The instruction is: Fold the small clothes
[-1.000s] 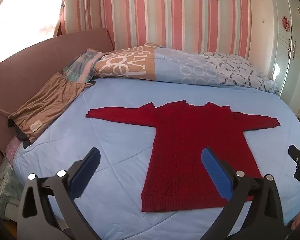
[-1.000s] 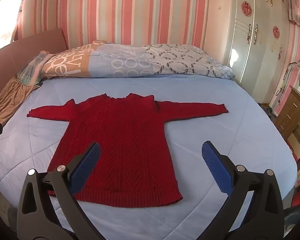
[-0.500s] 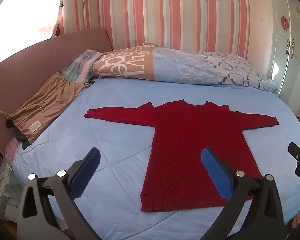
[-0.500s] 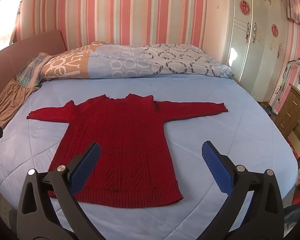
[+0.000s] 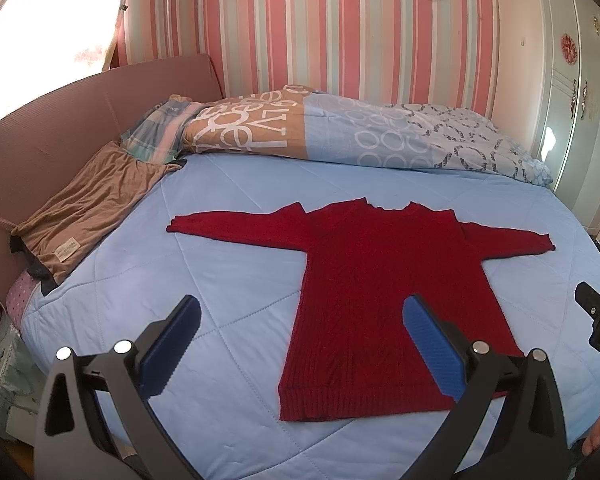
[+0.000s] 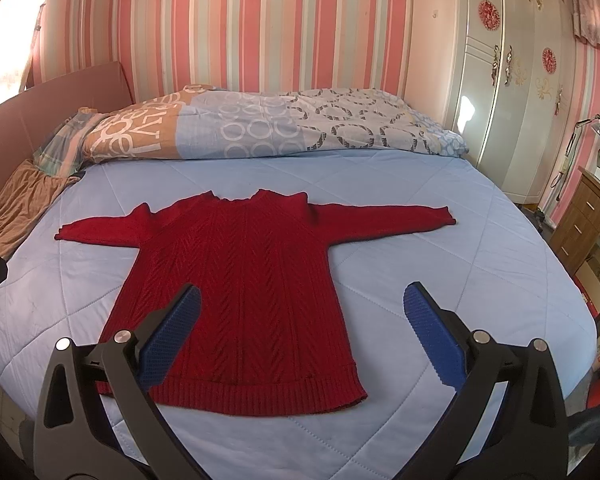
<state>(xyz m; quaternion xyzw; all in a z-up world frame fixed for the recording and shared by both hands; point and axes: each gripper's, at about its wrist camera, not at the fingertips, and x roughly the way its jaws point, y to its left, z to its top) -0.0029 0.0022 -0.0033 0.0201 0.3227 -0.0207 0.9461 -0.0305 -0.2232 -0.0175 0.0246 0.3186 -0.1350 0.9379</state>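
On duvet point(image 5: 260, 136): partial "LVE" lettering.

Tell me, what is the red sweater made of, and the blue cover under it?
The red sweater looks like knitted yarn, maybe wool: zigzag stitch rows and a ribbed hem show. The blue cover looks like smooth, matte quilted fabric, with stitched lines crossing in diamonds; the fibre can't be told.

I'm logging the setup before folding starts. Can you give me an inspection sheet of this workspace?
Surface: blue quilted bed cover, smooth.
Job's things: red sweater flat, sleeves spread, unfolded.
Clutter: rolled duvet at the wall; brown garment by the headboard.
Grippers: left gripper and right gripper open, holding nothing, above the bed.
Cables: nothing seen.
Surroundings: striped wall, white wardrobe, wooden drawers.
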